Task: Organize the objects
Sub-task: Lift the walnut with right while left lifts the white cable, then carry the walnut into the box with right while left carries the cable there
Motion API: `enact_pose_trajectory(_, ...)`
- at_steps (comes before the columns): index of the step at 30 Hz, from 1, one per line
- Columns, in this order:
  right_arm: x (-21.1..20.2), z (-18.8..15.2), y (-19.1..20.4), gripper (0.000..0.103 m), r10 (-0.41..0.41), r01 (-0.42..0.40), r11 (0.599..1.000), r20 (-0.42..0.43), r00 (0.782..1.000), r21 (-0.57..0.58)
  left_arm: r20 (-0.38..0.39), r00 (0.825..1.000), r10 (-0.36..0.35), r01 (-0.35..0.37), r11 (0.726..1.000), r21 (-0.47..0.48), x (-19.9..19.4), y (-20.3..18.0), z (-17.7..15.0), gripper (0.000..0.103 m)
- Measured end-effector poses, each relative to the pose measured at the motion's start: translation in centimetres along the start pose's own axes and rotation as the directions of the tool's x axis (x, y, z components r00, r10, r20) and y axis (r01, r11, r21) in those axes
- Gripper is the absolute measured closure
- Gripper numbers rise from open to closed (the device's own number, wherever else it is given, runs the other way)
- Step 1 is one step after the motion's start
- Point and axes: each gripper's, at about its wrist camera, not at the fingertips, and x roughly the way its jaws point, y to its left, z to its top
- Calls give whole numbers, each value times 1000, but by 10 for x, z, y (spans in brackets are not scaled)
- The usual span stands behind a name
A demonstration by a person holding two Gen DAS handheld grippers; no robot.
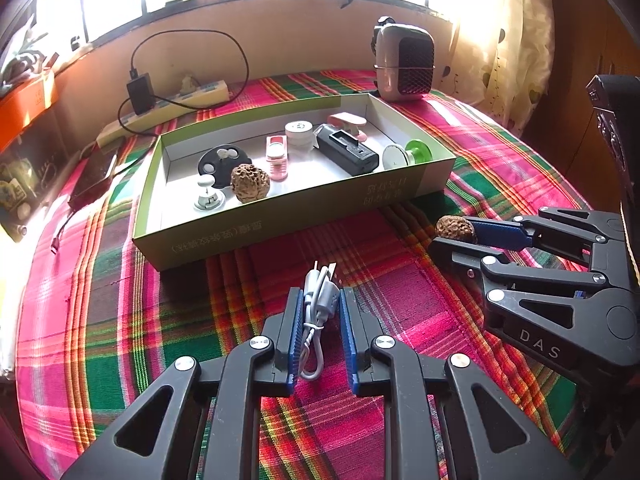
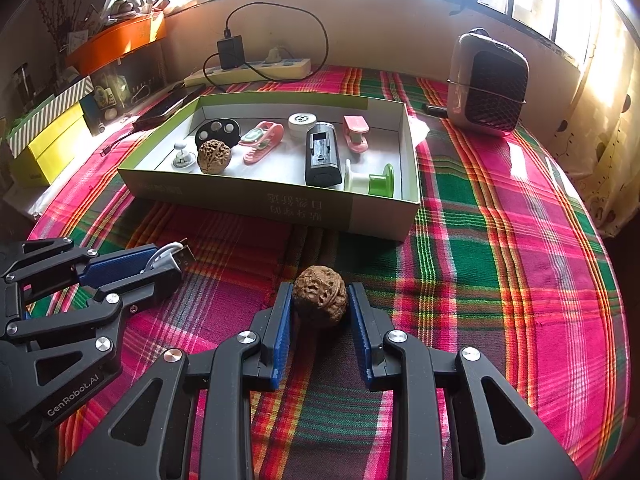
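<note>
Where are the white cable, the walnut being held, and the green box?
white cable [image 1: 316, 300], left wrist view, on its bundled middle.
walnut [image 2: 319, 299], right wrist view, on its wrinkled shell.
green box [image 2: 280, 200], right wrist view, on its near outer wall.

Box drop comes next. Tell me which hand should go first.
Probably right: right gripper holds the walnut, and the box lies just ahead. Left gripper holds the floppier white cable.
</note>
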Motion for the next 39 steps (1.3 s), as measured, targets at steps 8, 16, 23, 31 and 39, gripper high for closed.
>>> enact_pose_trajectory(8, -8, 4, 5, 74, 13, -13, 1000, 21, 1000, -12, 28, 999, 16, -15, 999, -37, -10, 7, 4, 89)
enact_pose_trajectory(16, -15, 9, 11, 74, 26, -25, 999, 40, 999, -27, 46, 999, 22, -20, 998, -59, -17, 13, 6, 89)
enact_pose_trajectory(23, -19, 16, 16, 74, 33, -31, 999, 55, 998, -40, 68, 998, 18, -12, 996, -92, -25, 22, 9, 89)
enact_pose_trajectory(31, -20, 26, 18, 74, 48, -45, 998, 66, 997, -48, 68, 997, 24, -16, 993, -117, -26, 33, 15, 89)
enact_pose_trajectory(39, -18, 35, 24, 74, 63, -58, 996, 68, 996, -67, 72, 997, 35, -25, 990, -138, -27, 43, 20, 89)
